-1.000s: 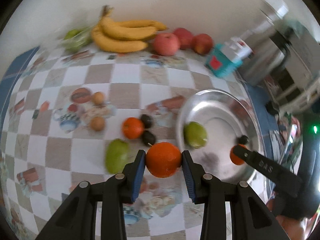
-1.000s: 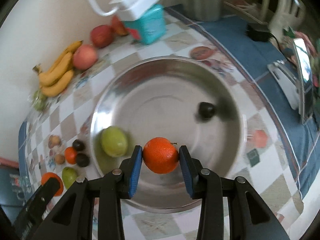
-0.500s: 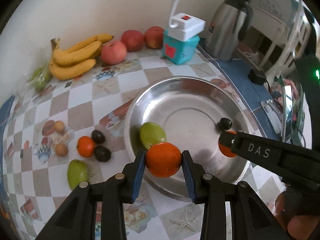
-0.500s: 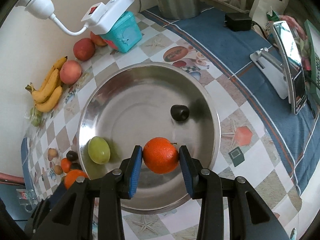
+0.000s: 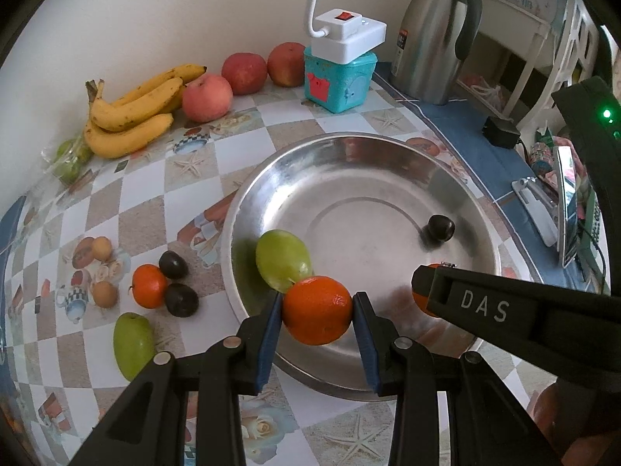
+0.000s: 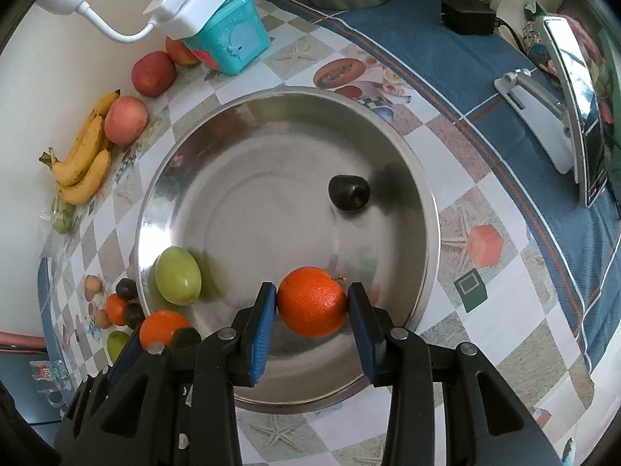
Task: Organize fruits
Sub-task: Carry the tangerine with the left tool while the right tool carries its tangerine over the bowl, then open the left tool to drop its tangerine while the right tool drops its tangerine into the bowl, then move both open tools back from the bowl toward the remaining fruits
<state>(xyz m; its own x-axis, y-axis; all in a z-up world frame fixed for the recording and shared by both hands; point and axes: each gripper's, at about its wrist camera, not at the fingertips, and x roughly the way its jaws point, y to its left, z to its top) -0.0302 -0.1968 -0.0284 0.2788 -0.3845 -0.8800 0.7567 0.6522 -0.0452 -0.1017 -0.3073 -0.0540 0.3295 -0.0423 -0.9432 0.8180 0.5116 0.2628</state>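
My left gripper [image 5: 316, 305] is shut on an orange [image 5: 316, 312] and hangs over the near left rim of the steel bowl [image 5: 349, 138]. My right gripper [image 6: 312, 299] is shut on a second orange [image 6: 311, 303] above the bowl's [image 6: 287, 91] near side. Inside the bowl lie a green fruit [image 5: 283, 260] [image 6: 177, 275] and a dark plum [image 5: 440, 227] [image 6: 348, 192]. The left wrist view shows the right gripper's finger [image 5: 485, 306] covering most of its orange. The left gripper's orange [image 6: 163, 328] appears at the lower left of the right wrist view.
On the checked tablecloth left of the bowl lie a small orange [image 5: 148, 285], two dark plums [image 5: 173, 265], a green fruit [image 5: 132, 343] and small brown fruits [image 5: 101, 248]. Bananas [image 5: 132, 116], apples [image 5: 207, 97], a teal box [image 5: 339, 81] and a steel kettle [image 5: 438, 35] line the wall. A phone stand [image 6: 543, 116] is right.
My left gripper has carried its orange from above the tablecloth to the bowl's near left rim, and its view has rolled. The right gripper and its orange have hardly moved.
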